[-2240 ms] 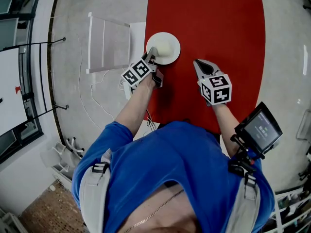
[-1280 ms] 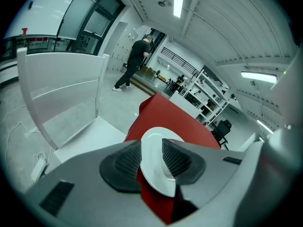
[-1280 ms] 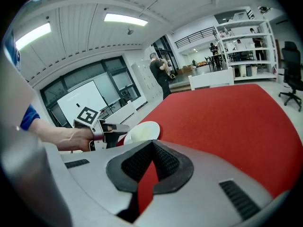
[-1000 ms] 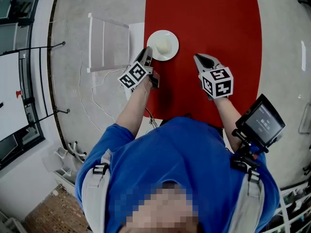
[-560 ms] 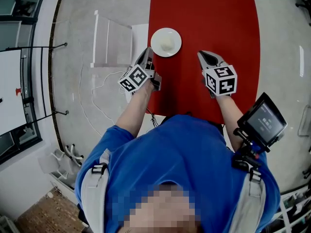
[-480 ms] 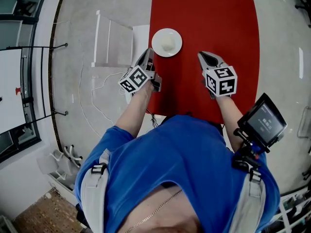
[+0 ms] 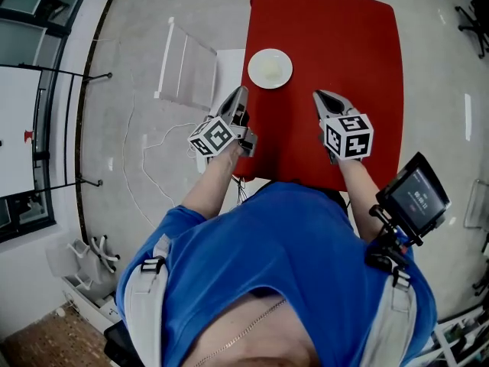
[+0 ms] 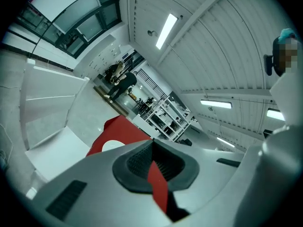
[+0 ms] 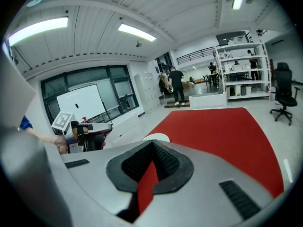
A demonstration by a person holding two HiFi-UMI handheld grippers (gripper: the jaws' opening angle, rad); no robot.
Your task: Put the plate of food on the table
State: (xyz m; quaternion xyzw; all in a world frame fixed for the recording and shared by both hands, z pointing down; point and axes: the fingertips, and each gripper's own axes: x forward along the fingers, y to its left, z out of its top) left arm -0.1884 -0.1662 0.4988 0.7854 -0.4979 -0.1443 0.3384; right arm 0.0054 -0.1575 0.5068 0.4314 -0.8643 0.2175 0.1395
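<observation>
**Both grippers clenched and empty; plate resting on the table**

The left gripper (image 7: 241, 95) and the right gripper (image 7: 320, 98) are each clenched tight, with nothing between the jaws. Both are held at the near end of the red table (image 7: 351, 44). The white plate (image 7: 254, 69), bearing a pale mound of food (image 7: 271, 68), rests on the table ahead of the left gripper, clear of both.

**Operator and rig, seen from above**

Blue short-sleeved shirt (image 7: 267, 243). Grey straps (image 7: 145, 312) run over both shoulders, with black buckles at the front. Thin chain (image 7: 243, 333) at the neck. Tools: left gripper (image 7: 241, 92) and right gripper (image 7: 318, 96), both pale grey shells tapering to a point. Each carries a white cube (image 7: 213, 137) with black square markers. Dark ribbed pads (image 9: 164, 162) are set into the shells. Black clamp mount with a small lit screen (image 7: 415, 197) by the right forearm
</observation>
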